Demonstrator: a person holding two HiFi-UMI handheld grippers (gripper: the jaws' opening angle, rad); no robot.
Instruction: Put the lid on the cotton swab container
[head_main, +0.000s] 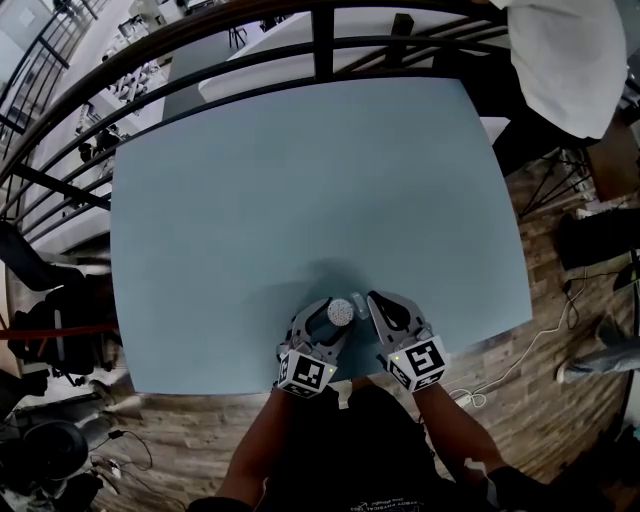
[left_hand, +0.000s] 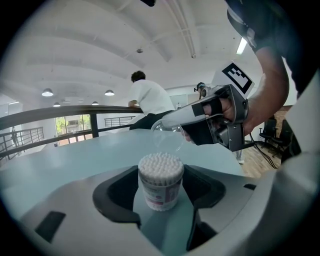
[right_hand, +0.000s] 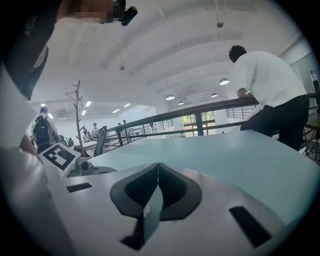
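Observation:
An open cotton swab container, a small tub packed with white swabs, stands near the front edge of the pale blue table. My left gripper is open, and the container stands upright between its dark pads with a gap on each side. My right gripper is just to the right of it. In the left gripper view that right gripper holds a clear round lid by its edge, tilted, above and behind the swabs. Its own view shows the right gripper shut on a thin clear edge.
A black railing runs along the table's far side, and a person in a white shirt leans on it at the far right. Wooden floor with cables lies past the table's near and right edges.

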